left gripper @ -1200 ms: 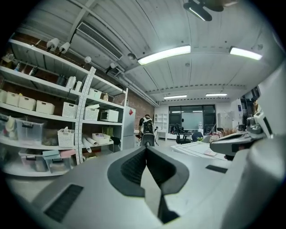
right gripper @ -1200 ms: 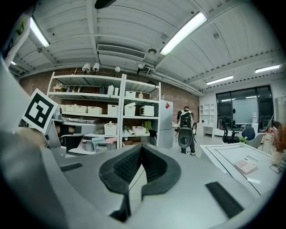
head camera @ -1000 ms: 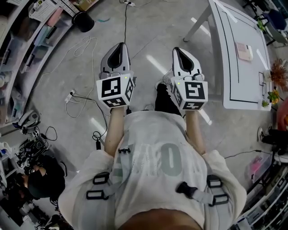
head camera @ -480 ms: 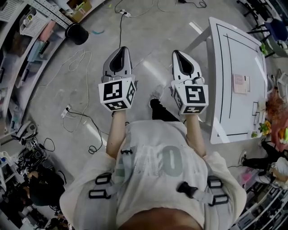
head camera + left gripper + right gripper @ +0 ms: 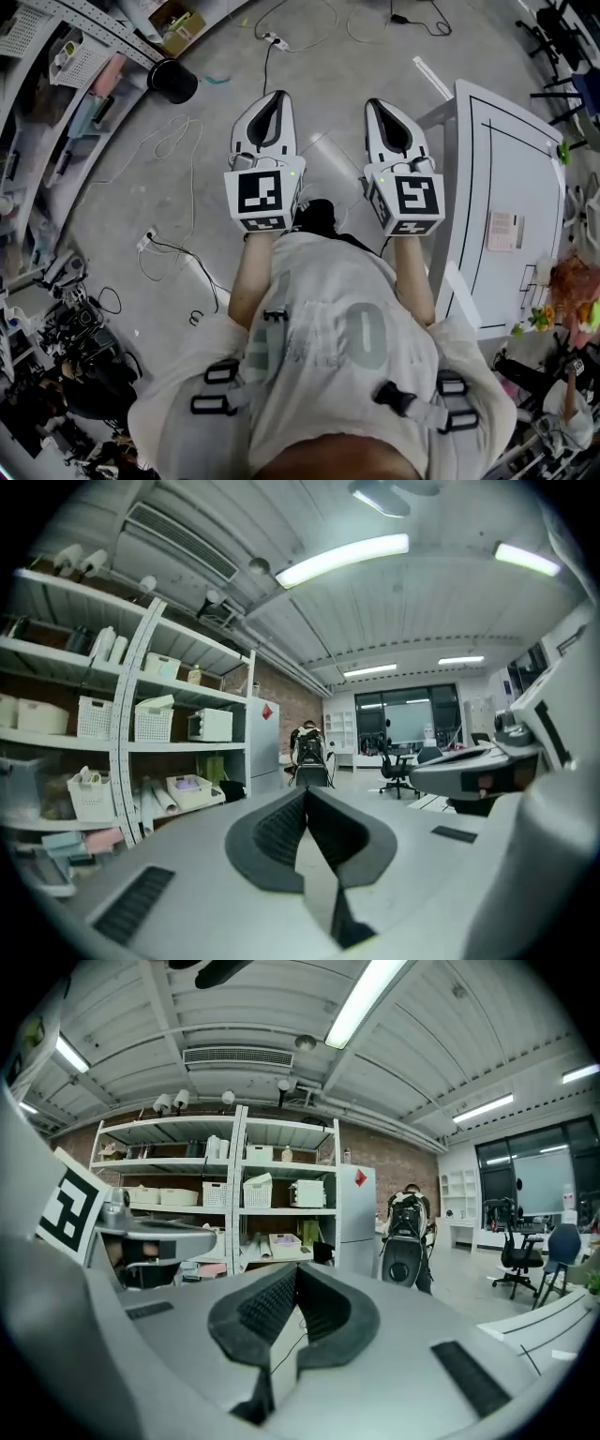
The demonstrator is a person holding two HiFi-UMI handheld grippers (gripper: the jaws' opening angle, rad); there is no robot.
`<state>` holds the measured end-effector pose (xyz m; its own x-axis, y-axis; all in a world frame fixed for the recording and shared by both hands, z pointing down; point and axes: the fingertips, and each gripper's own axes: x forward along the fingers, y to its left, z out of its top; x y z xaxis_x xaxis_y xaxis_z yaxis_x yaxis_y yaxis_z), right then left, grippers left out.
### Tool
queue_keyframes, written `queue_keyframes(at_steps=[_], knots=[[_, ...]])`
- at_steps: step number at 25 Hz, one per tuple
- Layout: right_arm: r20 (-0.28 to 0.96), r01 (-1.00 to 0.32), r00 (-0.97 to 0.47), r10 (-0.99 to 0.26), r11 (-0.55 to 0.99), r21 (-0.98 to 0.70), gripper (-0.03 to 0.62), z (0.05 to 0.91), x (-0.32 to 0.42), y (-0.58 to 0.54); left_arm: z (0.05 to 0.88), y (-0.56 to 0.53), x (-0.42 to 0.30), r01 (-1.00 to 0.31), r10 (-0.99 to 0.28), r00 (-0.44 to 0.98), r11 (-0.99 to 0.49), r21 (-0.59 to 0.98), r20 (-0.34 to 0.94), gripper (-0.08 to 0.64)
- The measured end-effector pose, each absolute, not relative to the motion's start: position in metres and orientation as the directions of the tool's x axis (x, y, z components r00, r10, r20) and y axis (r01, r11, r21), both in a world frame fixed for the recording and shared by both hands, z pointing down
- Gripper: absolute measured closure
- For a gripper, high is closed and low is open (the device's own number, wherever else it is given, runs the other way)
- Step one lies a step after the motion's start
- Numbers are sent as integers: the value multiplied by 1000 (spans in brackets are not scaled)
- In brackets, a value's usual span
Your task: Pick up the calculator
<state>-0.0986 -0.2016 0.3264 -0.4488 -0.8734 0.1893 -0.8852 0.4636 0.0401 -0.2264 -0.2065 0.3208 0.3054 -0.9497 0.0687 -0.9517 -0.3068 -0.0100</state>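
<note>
Jaws pressed together and empty, the left gripper (image 5: 277, 97) and right gripper (image 5: 377, 105) are carried side by side over the concrete floor (image 5: 323, 56), seemingly because the work has not yet been reached. The flat pinkish item taken to be the calculator (image 5: 503, 231) lies on the white tabletop (image 5: 511, 159) to the right, toward its near end and well apart from both. Open floor lies ahead, loose cables (image 5: 174, 142) trail at left, and the tabletop's long edge runs close beside the right gripper, the likelier side for an approach.

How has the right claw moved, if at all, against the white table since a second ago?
Yes, forward along the white table: its far corner, earlier well ahead of the right claw, is now beside it.
</note>
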Motion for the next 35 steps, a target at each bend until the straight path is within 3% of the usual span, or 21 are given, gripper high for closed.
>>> queue_keyframes(at_steps=[23, 27, 35], knots=[[165, -960, -272, -948, 278, 18, 586, 314, -89, -303, 292, -339, -210, -856, -856, 516, -517, -18, 41, 540], [179, -989, -140, -974, 147, 25, 586, 318, -53, -304, 298, -357, -182, -799, -798, 601, -602, -3, 48, 540], [174, -970, 244, -954, -242, 34, 586, 317, 69, -255, 293, -364, -50, -559, -559, 829, -829, 12, 16, 540]])
